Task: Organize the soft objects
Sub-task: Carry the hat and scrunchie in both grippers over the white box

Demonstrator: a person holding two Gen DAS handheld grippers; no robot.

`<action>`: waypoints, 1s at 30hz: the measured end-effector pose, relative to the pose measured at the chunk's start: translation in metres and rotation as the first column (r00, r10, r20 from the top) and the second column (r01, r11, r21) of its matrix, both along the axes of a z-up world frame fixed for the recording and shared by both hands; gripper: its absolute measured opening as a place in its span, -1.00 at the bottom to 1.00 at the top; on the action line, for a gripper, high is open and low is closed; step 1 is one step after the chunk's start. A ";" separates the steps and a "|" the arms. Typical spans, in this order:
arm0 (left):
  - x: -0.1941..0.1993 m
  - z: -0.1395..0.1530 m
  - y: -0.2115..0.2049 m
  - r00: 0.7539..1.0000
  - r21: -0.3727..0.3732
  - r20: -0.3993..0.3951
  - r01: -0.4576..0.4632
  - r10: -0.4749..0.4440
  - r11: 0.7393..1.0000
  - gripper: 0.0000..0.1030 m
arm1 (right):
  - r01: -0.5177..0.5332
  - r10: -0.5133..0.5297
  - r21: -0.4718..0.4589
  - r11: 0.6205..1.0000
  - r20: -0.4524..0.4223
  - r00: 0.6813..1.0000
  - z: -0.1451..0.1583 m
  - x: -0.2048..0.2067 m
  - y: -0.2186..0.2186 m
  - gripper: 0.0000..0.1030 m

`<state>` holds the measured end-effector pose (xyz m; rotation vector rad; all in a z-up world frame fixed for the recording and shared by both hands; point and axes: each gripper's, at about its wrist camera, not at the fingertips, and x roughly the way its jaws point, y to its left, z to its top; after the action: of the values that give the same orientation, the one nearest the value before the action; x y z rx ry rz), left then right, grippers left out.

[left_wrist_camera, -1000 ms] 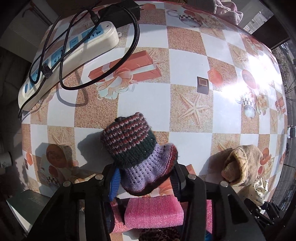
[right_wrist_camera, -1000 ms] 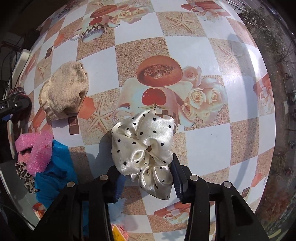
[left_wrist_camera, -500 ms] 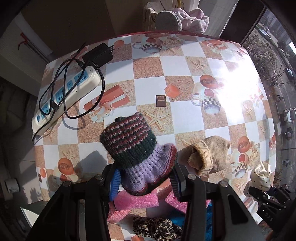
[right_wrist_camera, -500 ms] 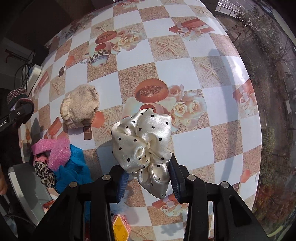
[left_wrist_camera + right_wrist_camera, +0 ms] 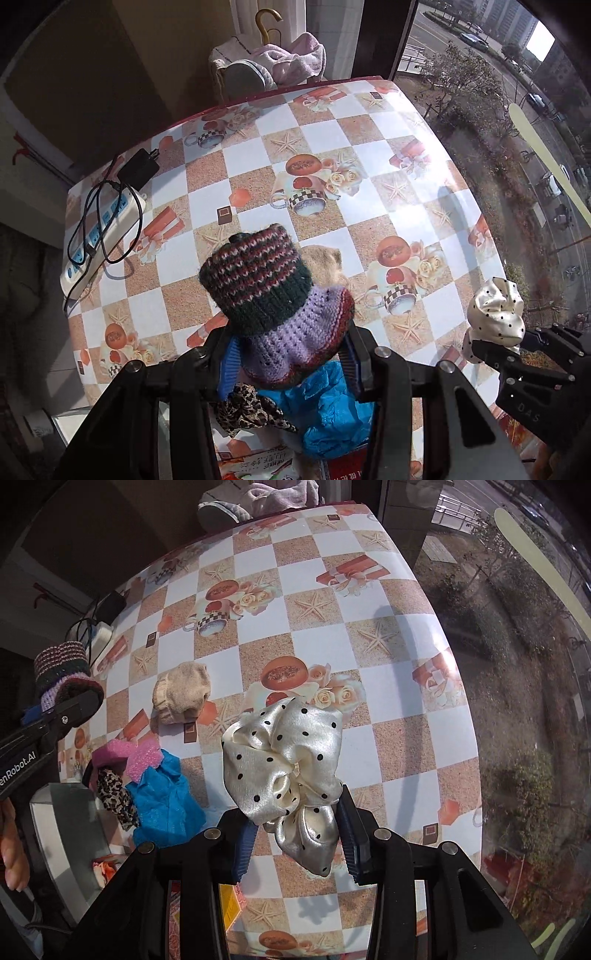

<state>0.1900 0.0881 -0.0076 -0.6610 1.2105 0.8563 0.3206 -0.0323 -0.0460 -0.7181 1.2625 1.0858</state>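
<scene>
My left gripper (image 5: 288,363) is shut on a striped knitted piece (image 5: 266,288), held high above the table; it also shows in the right wrist view (image 5: 62,674). My right gripper (image 5: 297,843) is shut on a cream polka-dot scrunchie (image 5: 284,753), also lifted; the scrunchie shows in the left wrist view (image 5: 495,314). A beige sock (image 5: 181,694) lies on the table. A pink sponge (image 5: 138,757), a blue cloth (image 5: 166,801) and a leopard scrunchie (image 5: 114,792) lie together near the table's left front.
The checkered table (image 5: 388,653) carries a white power strip (image 5: 99,236) with black cables and a charger (image 5: 138,170) at the far left. A metal box (image 5: 66,830) stands at the front left. A chair with a pink towel (image 5: 291,59) stands behind the table.
Both grippers have risen higher and drawn back from the table with their items still held. More of the table and the window outside shows now.
</scene>
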 end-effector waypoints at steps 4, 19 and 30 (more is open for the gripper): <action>0.016 0.012 -0.032 0.999 0.001 0.015 0.051 -0.051 0.999 -0.03 | -0.003 0.003 0.018 1.000 0.001 1.000 0.009 0.005 -0.018 -0.19; 0.057 0.033 -0.158 0.972 -0.030 0.004 0.233 -0.233 0.972 -0.03 | -0.041 0.042 0.050 0.998 -0.022 0.999 0.021 0.020 -0.090 -0.19; 0.047 0.025 -0.245 0.947 -0.080 -0.032 0.318 -0.321 0.945 -0.03 | -0.088 0.089 0.015 0.996 -0.069 0.994 -0.003 0.022 -0.140 -0.19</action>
<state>0.2372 -0.1566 0.0171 -0.4879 1.3515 0.5584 0.3425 -0.1726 -0.0494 -0.7380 1.2918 1.1985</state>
